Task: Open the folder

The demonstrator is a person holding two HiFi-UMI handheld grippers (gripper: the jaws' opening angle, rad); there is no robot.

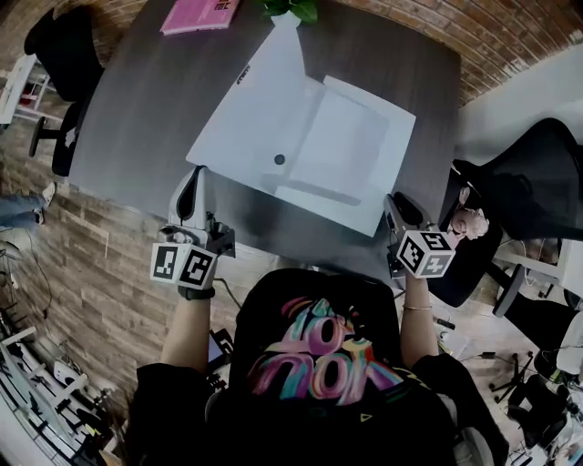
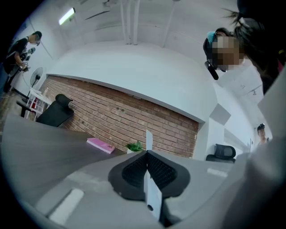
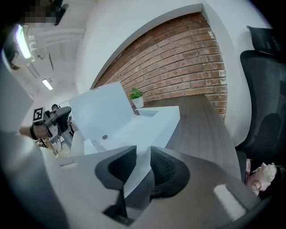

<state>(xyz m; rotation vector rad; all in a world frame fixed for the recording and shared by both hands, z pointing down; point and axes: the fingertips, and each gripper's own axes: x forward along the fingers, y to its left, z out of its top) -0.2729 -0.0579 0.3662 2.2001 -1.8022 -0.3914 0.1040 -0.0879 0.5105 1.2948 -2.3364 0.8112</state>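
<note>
My left gripper [image 1: 193, 182] was clamped on the white folder's [image 1: 351, 150] raised cover [image 2: 152, 197] near the table's [image 1: 137, 118] front edge. My right gripper [image 1: 394, 207] stood apart-jawed around the folder's near corner.

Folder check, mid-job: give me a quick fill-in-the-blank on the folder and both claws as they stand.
1. The left claw is ____ on the folder cover.
2. The right claw has its jaws ____, with an edge of the folder between them.
3. The book at the far end of the table is ____ in colour.
Missing words: shut; apart; pink.
</note>
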